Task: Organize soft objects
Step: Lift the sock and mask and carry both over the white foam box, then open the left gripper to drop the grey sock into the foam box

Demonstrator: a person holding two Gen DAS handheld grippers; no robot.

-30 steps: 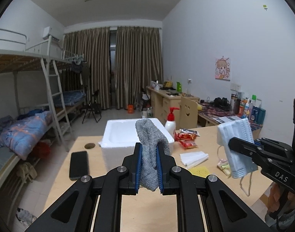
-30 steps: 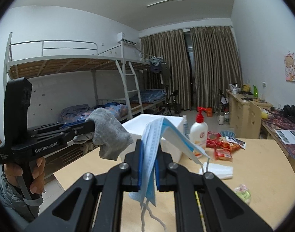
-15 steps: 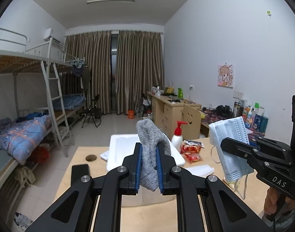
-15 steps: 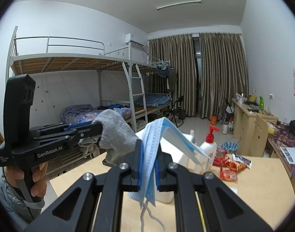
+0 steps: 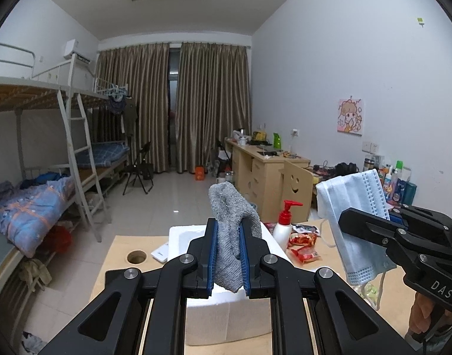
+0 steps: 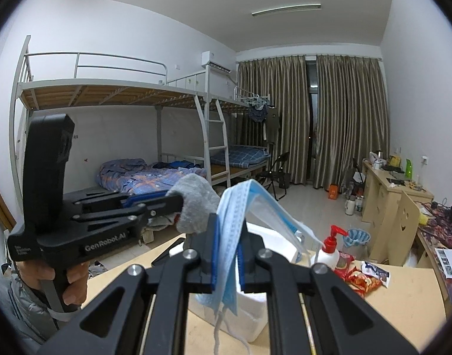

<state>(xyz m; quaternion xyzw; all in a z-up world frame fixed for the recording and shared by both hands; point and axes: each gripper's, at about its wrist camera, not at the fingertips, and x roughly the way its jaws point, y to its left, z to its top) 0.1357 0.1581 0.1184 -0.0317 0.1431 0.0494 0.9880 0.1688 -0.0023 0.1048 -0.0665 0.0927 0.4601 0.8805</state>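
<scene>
Grey sock [image 5: 230, 236] clamped, person's hand [image 6: 73, 281] right view

A shared dorm room is shown: metal bunk beds [image 6: 113, 94] w/ ladders [image 5: 78, 159] and rumpled bedding [image 5: 30, 207] along one wall, study desks [image 5: 261, 165] opposite, long brown curtains [image 5: 172, 106] at the far end, an AC unit [image 6: 215, 62] mounted high, toiletries [image 5: 399, 182] crowded by the wall.

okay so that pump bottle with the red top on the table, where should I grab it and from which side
Grip the pump bottle around its white body, below the red pump head, coming in level from the near side. It stands upright, and the nozzle sticks out sideways at the top, so a grip from above would likely slip. The white foam box and the snack packets crowd its sides.
</scene>
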